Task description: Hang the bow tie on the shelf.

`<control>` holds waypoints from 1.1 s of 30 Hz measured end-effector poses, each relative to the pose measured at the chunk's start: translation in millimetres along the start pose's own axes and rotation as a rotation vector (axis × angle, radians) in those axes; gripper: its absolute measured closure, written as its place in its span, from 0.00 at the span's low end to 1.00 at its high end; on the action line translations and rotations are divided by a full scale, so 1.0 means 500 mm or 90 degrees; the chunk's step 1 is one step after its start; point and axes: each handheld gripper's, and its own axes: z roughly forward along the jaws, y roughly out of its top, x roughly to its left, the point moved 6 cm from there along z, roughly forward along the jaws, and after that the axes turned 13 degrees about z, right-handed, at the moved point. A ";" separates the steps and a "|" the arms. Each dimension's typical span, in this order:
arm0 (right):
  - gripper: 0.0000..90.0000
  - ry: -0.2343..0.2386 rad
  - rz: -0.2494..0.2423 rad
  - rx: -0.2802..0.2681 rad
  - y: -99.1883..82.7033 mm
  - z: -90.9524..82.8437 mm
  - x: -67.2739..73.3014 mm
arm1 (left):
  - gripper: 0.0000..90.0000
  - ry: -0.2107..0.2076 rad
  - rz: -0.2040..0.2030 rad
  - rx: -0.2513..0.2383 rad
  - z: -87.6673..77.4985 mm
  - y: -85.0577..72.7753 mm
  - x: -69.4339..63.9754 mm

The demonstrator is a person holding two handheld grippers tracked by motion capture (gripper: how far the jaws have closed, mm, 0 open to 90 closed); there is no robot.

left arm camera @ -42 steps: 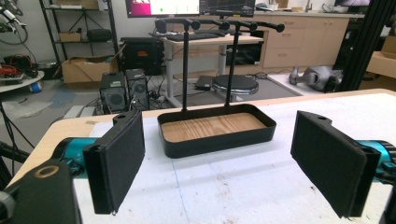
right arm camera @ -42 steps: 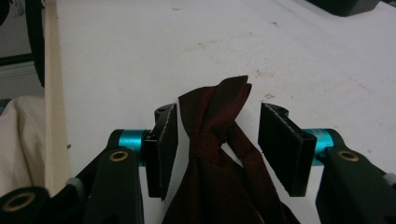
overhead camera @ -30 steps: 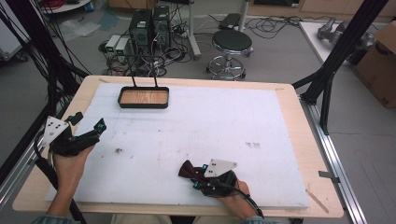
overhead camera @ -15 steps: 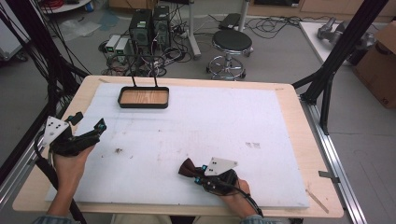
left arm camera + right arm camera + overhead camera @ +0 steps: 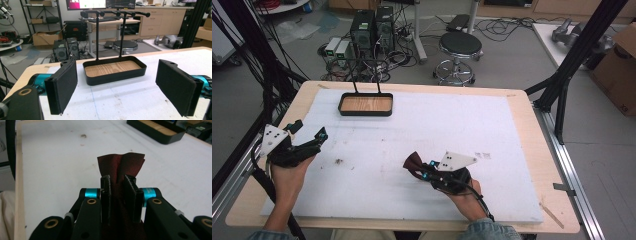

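Nearest to the person, the right gripper [image 5: 414, 166] sits over the white foam sheet [image 5: 512, 130], well in front of the black tray [image 5: 365, 104] and to its right side. Its jaws have just been closing, and they are now pressed together on a dark red piece of cloth [image 5: 121, 166]. In the right gripper view the cloth [image 5: 121, 166] stands up between the two pads as a folded, crumpled fan. Its lower part goes down between the jaws, where it is hidden by the gripper body, so I cannot tell how long it is. In the high view the cloth [image 5: 413, 161] is only a small dark shape at the tip of the gripper, and I cannot tell if it is touching the foam sheet. The person's right hand [image 5: 464, 192] is partly covered by the grey three-cornered plate, and the sleeve is cut off by the bottom edge.

The left gripper [image 5: 309, 135] is in front of the tray on its left side, near the edge of the foam sheet. Its jaws stand wide apart with nothing between them. In the left gripper view both pads are cut off at the bottom edge.

Farther away, the black tray [image 5: 115, 75] has a wooden floor, and a black rack [image 5: 115, 13] with two thin posts rises behind it. Between the tray and the left gripper lies a small dark speck [image 5: 339, 161], too small to identify.

Behind the tray, past the table's far edge, a round stool [image 5: 460, 44] and computer cases [image 5: 372, 25] stand on the floor among cables.
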 end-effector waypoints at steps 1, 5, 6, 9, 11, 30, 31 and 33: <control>0.85 0.000 0.000 0.000 0.000 0.000 0.000 | 0.20 0.000 0.001 0.000 0.000 0.000 0.000; 0.85 0.003 -0.006 -0.005 0.030 -0.003 0.000 | 0.20 -0.001 0.003 0.001 0.001 0.000 -0.001; 0.85 0.000 -0.013 -0.005 0.039 -0.002 -0.001 | 0.20 -0.001 0.004 0.001 0.001 0.000 -0.001; 0.85 0.003 -0.017 -0.013 0.062 -0.001 -0.004 | 0.20 -0.002 0.005 0.001 0.001 0.000 -0.002; 0.85 0.001 -0.017 -0.014 0.077 -0.001 -0.007 | 0.20 -0.002 0.006 0.001 0.001 0.000 -0.002; 0.85 -0.006 -0.025 -0.070 0.205 0.046 -0.069 | 0.20 -0.008 0.010 0.002 0.006 -0.003 -0.007; 0.85 -0.007 -0.028 -0.073 0.211 0.049 -0.074 | 0.20 -0.008 0.011 0.003 0.006 -0.003 -0.006; 0.85 -0.007 -0.032 -0.083 0.224 0.054 -0.084 | 0.20 -0.008 0.011 0.003 0.006 -0.004 -0.006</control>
